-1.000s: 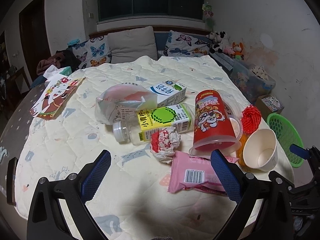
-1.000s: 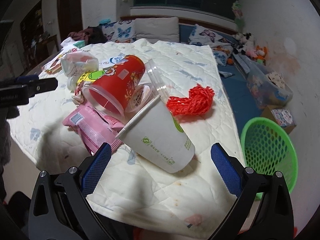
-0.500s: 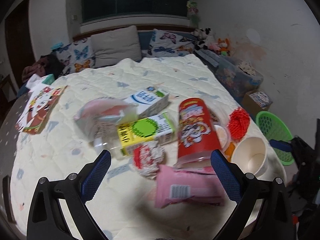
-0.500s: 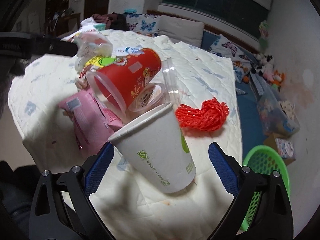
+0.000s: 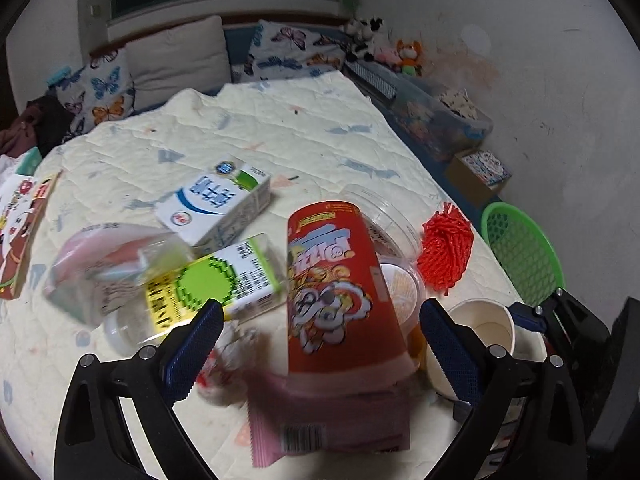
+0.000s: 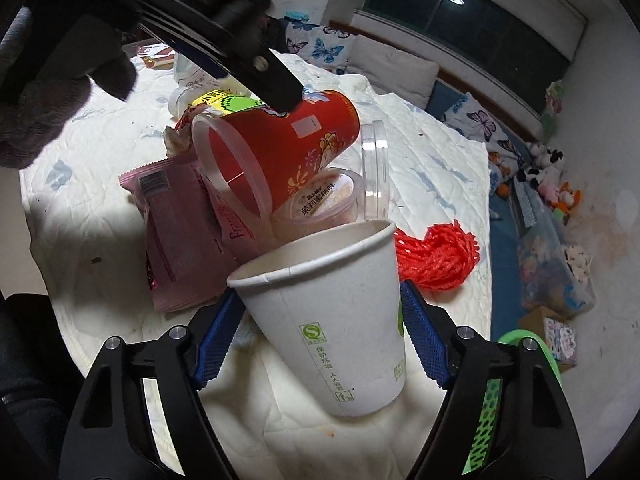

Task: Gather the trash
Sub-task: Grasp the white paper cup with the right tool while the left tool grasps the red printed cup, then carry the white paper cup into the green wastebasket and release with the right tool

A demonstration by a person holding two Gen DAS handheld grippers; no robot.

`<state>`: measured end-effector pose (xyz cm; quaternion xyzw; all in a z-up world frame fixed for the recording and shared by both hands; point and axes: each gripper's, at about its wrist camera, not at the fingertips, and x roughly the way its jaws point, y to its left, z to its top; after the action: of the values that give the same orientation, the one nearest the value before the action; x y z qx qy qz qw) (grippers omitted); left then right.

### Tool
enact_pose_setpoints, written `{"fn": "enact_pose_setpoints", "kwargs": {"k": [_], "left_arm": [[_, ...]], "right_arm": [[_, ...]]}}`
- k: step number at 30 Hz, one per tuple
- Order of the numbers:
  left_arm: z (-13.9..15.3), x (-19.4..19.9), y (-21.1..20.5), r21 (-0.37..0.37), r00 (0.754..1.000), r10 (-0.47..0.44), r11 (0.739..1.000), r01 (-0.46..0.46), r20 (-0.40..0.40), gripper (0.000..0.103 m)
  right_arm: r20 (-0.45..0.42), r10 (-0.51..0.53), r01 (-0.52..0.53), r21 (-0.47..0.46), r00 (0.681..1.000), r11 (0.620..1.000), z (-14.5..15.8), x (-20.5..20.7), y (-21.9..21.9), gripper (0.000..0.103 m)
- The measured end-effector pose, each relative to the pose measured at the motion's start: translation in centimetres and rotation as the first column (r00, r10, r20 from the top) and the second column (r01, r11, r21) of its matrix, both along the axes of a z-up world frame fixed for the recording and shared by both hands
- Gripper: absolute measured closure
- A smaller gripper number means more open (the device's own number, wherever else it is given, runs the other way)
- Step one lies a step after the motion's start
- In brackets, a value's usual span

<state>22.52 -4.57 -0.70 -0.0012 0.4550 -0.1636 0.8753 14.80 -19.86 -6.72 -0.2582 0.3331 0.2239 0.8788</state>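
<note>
Trash lies on a quilted bed. In the left wrist view my left gripper point(image 5: 320, 340) is open, its pads either side of a red snack cup point(image 5: 336, 292) lying on its side above a pink wrapper point(image 5: 332, 420). In the right wrist view my right gripper point(image 6: 320, 340) has its blue pads against both sides of a white paper cup point(image 6: 340, 328); the cup also shows in the left wrist view point(image 5: 476, 336). The red cup point(image 6: 280, 148) lies just behind it, with the left gripper's arm point(image 6: 224, 32) over it.
A yellow-green carton point(image 5: 212, 284), a blue-white milk carton point(image 5: 216, 200), a plastic bottle point(image 5: 120, 320), a crumpled wrapper point(image 5: 224, 372) and red netting point(image 5: 444, 248) lie around. A green basket point(image 5: 524, 256) stands off the bed's right edge. Pillows and toys lie beyond.
Both grippers have moved forward. The left one has closed in over the red cup. The right one's pads have come around the white paper cup.
</note>
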Motion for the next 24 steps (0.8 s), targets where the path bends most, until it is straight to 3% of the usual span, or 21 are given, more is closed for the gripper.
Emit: {"fn": "enact_pose_setpoints", "kwargs": {"k": [4,6,11,16,20,24], "left_arm": [[-0.9,1.2,-0.8,-0.01,0.998,-0.02,1.0,0.02,-0.052,0.01],[-1.3,1.8,-1.0,-0.015,0.996,-0.021,1.0,0.02,-0.083,0.018],[-2.0,2.6,-1.0,-0.032,0.992,-0.021,0.999,0.017,-0.126,0.024],[-2.9,3.4,-0.9,-0.045,0.987,-0.022,0.999,0.015,-0.162,0.025],[-3.0,3.5,-0.9,-0.077,0.984,-0.035,0.997,0.021,-0.174,0.034],[-2.8,3.2,-1.2,-0.063,0.987,-0.038,0.998,0.028,-0.159,0.035]], "right_arm": [[0.005,-0.011,0.011,0.02,1.0,1.0,0.4,-0.1,-0.3,0.027],[0.006,-0.02,0.019,0.034,1.0,0.999,0.7,-0.2,-0.6,0.027],[-0.012,-0.062,0.063,0.104,0.998,0.993,1.6,-0.4,-1.9,0.029],[-0.028,-0.115,0.118,0.174,0.993,0.978,2.4,-1.0,-3.2,0.029],[-0.047,-0.161,0.168,0.234,0.986,0.958,3.0,-1.5,-4.3,0.029],[-0.07,-0.207,0.218,0.279,0.976,0.935,3.5,-1.6,-5.6,0.029]]}}
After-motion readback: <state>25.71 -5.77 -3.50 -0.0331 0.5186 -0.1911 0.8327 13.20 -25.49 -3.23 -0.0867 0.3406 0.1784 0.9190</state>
